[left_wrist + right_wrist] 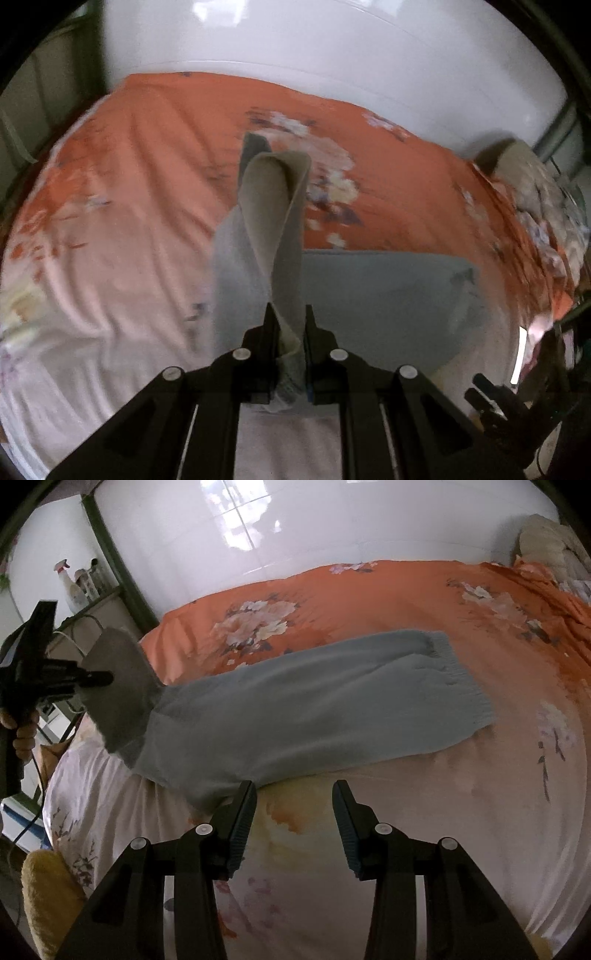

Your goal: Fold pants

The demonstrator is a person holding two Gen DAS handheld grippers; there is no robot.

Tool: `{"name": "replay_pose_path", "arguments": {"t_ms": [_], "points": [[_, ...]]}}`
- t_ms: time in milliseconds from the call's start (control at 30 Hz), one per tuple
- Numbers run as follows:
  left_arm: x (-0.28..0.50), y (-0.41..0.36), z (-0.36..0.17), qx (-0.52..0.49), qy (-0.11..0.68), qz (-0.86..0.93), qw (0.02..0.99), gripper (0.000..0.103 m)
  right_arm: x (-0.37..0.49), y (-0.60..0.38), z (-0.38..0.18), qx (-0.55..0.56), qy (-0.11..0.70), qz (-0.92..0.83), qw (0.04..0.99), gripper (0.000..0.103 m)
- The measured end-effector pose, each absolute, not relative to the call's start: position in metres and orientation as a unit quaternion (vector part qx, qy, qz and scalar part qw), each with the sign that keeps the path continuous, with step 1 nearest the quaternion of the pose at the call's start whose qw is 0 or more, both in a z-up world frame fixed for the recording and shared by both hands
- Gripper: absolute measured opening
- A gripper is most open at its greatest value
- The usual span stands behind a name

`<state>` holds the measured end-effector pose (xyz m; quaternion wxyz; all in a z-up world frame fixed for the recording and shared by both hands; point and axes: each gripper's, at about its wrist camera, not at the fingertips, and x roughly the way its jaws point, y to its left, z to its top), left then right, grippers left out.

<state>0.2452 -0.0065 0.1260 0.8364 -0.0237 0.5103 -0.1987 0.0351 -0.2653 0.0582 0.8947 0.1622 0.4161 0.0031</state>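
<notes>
Grey-blue knit pants (303,709) lie lengthwise on the bed, folded leg on leg, with the ribbed waistband (461,675) at the far right. My left gripper (289,317) is shut on the cuff end of the pants (273,206) and holds it lifted off the bed, so the fabric hangs twisted. The left gripper also shows in the right wrist view (99,678), at the left end of the pants. My right gripper (294,790) is open and empty, just in front of the pants' near edge, with its left finger (243,812) close to the fabric.
The bed has an orange and pink floral sheet (369,602). A white tiled wall (258,535) runs behind it. A bundled quilt (550,542) lies at the far right. A shelf with bottles (79,583) stands at the left. A yellow towel (48,893) lies at the bed's near left corner.
</notes>
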Motion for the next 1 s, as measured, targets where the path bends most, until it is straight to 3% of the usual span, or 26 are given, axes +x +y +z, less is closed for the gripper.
{"name": "replay_pose_path", "arguments": {"t_ms": [500,700,867,1000], "points": [[0.234,-0.125,0.052,0.023,0.561,-0.242,0.791,0.016,0.033,-0.279,0.044,0.178,0.431,-0.007,0.885,0.043],[0.217,-0.121,0.048,0.025,0.553,-0.243,0.797,0.038,0.037,-0.275,0.038,0.175,0.442,-0.007,0.880,0.043],[0.187,-0.095,0.067,0.050,0.502,-0.218,0.836,0.068,0.045,-0.270,0.037,0.171,0.453,-0.004,0.875,0.043],[0.171,-0.061,0.064,0.056,0.492,-0.174,0.852,0.071,0.056,-0.265,0.043,0.165,0.455,-0.023,0.875,0.043]]}}
